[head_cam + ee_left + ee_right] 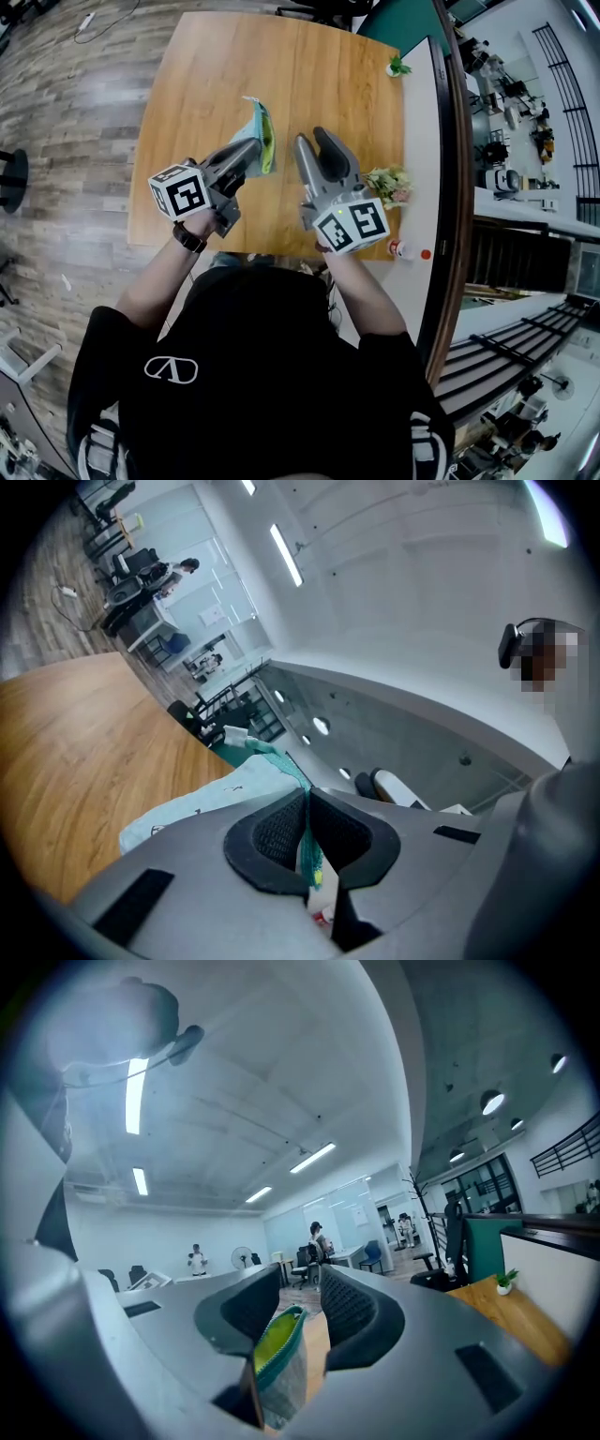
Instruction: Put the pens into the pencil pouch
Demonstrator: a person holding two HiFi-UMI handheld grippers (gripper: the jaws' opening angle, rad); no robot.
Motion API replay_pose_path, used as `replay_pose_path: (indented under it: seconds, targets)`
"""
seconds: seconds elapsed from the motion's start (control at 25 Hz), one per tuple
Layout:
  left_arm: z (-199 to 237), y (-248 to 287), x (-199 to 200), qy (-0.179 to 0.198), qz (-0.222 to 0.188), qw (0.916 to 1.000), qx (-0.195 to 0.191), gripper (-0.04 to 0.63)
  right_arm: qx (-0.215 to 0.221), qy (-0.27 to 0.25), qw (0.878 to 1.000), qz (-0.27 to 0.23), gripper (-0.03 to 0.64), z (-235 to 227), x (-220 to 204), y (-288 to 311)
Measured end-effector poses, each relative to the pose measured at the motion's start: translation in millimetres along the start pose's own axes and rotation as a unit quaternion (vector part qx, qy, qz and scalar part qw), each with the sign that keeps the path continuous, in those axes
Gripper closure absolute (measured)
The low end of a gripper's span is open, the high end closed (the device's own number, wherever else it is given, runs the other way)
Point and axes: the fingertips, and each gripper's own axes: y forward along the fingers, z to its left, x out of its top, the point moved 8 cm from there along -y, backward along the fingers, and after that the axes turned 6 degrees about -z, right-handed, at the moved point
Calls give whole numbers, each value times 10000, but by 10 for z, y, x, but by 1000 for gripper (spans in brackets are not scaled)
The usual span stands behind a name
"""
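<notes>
The left tool (307, 803) is clamped shut on the teal zip edge of the pouch (202, 803), holding it up over the middle of the table (309, 66) with its mouth turned toward the right tool (302, 1288). That tool's jaws stand apart. The pouch's green-lined rim (277, 1349) sits in the gap between them, but the pads do not press on it, so it grips nothing.

From the head view, both tools meet at the pouch (261, 131). The left tool (246, 161) is on the side toward the table's left edge and the right tool (312, 139) just beside it. No pen shows loose on the bare wood, and whether any lie inside the pouch cannot be told. A bunch of flowers (389, 183) sits by the right edge.

This looks like the step of handling the pouch's mouth, not carrying a pen. The next move probably calls for the right tool to take the free rim or the zip while the left keeps a firm hold, since the soft fabric may sag or slip
</notes>
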Motion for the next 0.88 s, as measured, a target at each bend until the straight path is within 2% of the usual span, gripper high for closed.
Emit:
replay_pose_path:
  seconds: [0.24, 0.48, 0.64, 0.88]
  targets:
    - [593, -138, -356, 442, 254, 9951, 844, 580, -534, 80, 9983, 232, 495, -191, -139, -389]
    - [1209, -23, -1159, 597, 1077, 9833, 1339, 580, -989, 160, 9940, 450, 495, -310, -228, -738]
    - [1441, 119, -1673, 585, 1555, 9768, 1351, 580, -1200, 147, 9910, 569, 495, -364, -272, -886]
    - [1598, 371, -2243, 463, 2101, 9708, 1060, 578, -1458, 168, 9868, 684, 495, -401, -302, -1024]
